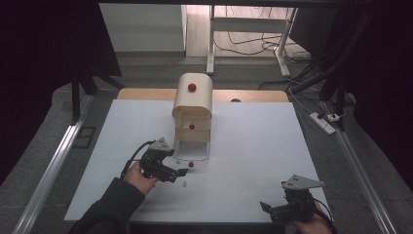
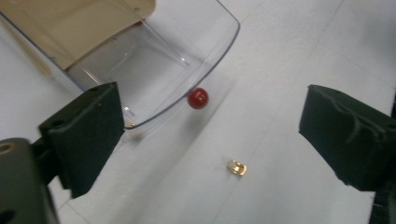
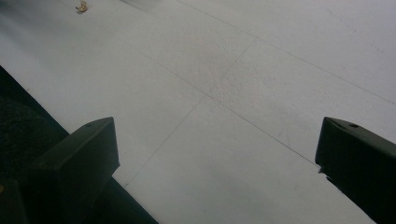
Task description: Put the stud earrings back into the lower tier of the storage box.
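Nearest the high camera, the right gripper [image 1: 271,208] sits at the near right edge of the white surface [image 1: 253,146], jaws apart and holding nothing, with open room to its left and beyond. Farther left, the left gripper [image 1: 182,172] points right toward the clear drawer [image 1: 192,150] pulled out from the small cabinet [image 1: 193,108]. Three red knobs show: one on the cabinet's rounded top [image 1: 192,87], one on the middle drawer [image 1: 191,126], one on the clear drawer's front [image 1: 191,164]. One small gold piece [image 1: 185,184] lies on the surface just near of the left gripper's tip.

Seen from the left gripper view, both jaws stand wide apart and grip nothing. Between them lie the clear drawer's curved front rim [image 2: 205,70], its red knob [image 2: 198,98] and the gold piece [image 2: 236,167], apart from each other.

Looking along the right gripper, jaws spread wide over bare surface [image 3: 243,116]; the surface's near edge runs at the left, and the gold piece [image 3: 81,6] lies far off.
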Available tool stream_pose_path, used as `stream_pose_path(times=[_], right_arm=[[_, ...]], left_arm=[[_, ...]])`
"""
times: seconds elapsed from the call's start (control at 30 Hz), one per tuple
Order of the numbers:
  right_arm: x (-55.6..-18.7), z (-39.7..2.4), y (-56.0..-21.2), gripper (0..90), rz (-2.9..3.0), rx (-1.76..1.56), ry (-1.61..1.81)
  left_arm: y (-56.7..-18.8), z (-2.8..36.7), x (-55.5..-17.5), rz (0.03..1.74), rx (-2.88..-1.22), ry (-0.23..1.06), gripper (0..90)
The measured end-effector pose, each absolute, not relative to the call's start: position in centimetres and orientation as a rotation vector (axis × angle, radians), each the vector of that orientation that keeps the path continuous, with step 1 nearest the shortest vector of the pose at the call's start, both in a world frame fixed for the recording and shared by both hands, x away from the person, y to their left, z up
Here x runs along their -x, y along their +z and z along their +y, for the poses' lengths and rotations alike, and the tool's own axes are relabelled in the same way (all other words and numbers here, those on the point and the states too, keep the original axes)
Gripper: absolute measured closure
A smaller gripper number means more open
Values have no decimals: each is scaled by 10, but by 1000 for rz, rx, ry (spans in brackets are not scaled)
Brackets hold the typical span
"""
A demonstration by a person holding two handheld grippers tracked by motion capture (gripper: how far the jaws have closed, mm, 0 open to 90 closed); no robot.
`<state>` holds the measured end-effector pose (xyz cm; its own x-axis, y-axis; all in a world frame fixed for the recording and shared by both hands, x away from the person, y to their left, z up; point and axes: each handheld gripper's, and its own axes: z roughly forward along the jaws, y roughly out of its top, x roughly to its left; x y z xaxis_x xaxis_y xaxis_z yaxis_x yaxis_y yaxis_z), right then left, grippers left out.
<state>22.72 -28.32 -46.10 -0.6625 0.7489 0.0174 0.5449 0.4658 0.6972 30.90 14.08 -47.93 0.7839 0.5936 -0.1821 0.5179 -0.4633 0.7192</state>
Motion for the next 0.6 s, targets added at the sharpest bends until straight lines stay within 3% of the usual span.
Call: stream_pose_path(times=[0.17,0.6], right_arm=[[-227,-283,-461,0,2427,-1106,996],[-227,-283,-461,0,2431,-1105,986]], left_arm=[[-482,140,-302,771,-2172,122,0],[-498,122,-286,739,-2327,90,0]])
